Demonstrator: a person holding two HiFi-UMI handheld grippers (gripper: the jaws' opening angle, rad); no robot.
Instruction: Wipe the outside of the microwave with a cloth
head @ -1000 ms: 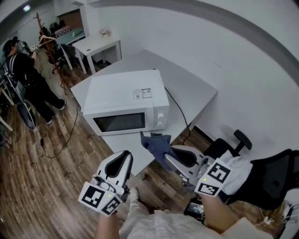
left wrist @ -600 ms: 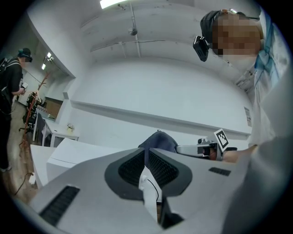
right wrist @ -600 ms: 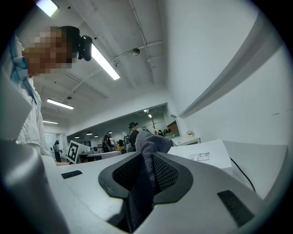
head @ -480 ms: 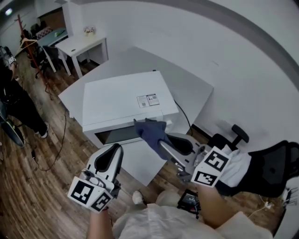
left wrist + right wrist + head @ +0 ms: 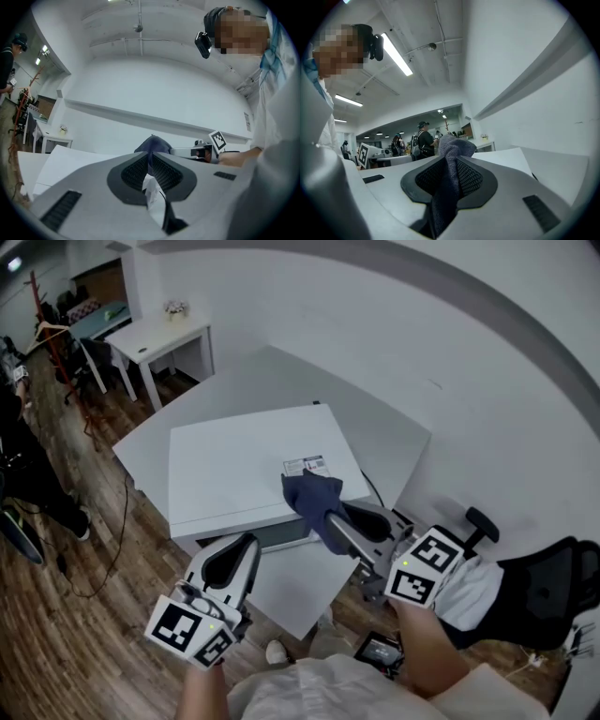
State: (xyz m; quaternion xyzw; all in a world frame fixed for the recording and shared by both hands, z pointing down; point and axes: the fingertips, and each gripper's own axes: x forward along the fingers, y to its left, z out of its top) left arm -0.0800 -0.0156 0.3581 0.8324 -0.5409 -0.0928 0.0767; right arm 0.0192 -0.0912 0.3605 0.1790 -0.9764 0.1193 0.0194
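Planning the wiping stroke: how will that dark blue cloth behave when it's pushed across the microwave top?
The cloth is probably floppy: it crumples into folds beyond the right gripper. It looks light, so it may fold under rather than slide flat on the microwave. Its woven texture likely grips, not slips.

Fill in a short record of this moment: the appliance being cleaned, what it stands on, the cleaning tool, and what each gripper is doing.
Appliance: white microwave
Stands on: white table
Tool: dark blue cloth
Right gripper: shut on the cloth, holding it over the front right of the microwave's top, beside the label
Left gripper: shut, nothing held, in front of the microwave
Cloth touching the top: cannot tell
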